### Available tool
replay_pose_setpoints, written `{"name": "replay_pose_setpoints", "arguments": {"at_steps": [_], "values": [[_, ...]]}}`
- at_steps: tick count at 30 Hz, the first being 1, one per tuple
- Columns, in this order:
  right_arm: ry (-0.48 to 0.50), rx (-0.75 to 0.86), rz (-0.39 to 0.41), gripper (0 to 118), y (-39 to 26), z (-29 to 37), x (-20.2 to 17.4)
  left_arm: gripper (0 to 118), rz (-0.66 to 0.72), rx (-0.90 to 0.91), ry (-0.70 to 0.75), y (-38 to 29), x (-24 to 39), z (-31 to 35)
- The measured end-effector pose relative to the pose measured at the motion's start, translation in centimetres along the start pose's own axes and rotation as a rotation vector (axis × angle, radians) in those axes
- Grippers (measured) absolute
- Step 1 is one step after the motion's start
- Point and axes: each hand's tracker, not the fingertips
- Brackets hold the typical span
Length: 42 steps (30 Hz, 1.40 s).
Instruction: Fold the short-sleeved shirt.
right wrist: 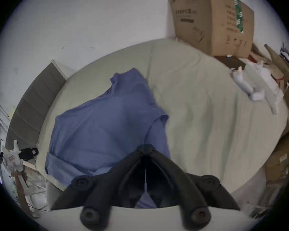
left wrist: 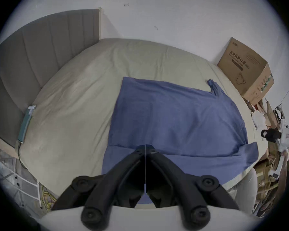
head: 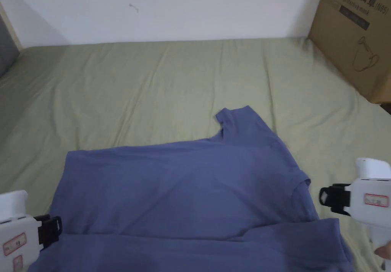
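Both claws empty, jaws closed: left claw (head: 51,229) lower left, right claw (head: 329,199) right of shirt (head: 191,192); next grip the far sleeve (head: 240,122) to fold inward.

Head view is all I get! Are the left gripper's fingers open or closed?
Observer: Closed. In the left gripper view, the left gripper has its fingers touching at the tips, above the blue shirt.
Operator: What's on the bed far off to the left?
Observer: A flat teal thing lies at the bed's edge, beside the grey headboard.
Operator: And far off to the right?
Observer: The right gripper view shows a white object lying on the bed, nearer than the cardboard box.
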Motion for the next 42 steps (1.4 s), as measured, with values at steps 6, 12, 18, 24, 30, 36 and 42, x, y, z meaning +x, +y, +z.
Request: {"name": "replay_pose_setpoints", "arguments": {"at_steps": [6, 12, 18, 24, 30, 36, 42], "values": [[0.002, -0.019, 0.022, 0, 5.1, -6.0, -1.0, 0, -0.016, -0.040, 0.001, 1.9, 0.5, -2.8], [-0.030, -0.068, 0.084, 111, 14.8, -16.0, -2.2, 0, 0.008, -0.052, 0.003, 4.6, 0.3, -5.6], [-0.143, -0.203, 0.149, 78, 18.5, -24.7, -2.1, 0, -0.004, -0.073, 0.026, 5.6, 0.1, -7.6], [-0.099, -0.166, 0.206, 5, 18.3, -22.4, -2.8, 0, 0.004, -0.095, 0.030, 5.4, -0.3, -8.2], [-0.068, -0.125, 0.213, 5, 19.6, -19.2, -3.6, 0, 0.019, -0.087, 0.017, 6.2, -0.7, -8.3], [-0.075, -0.135, 0.228, 5, 19.3, -19.3, -3.4, 65, 0.032, -0.061, 0.025, 12.6, -1.6, -12.9], [-0.079, -0.157, 0.218, 5, 19.0, -20.1, -2.9, 107, 0.077, -0.131, 0.082, 18.8, -2.9, -21.5]]}}
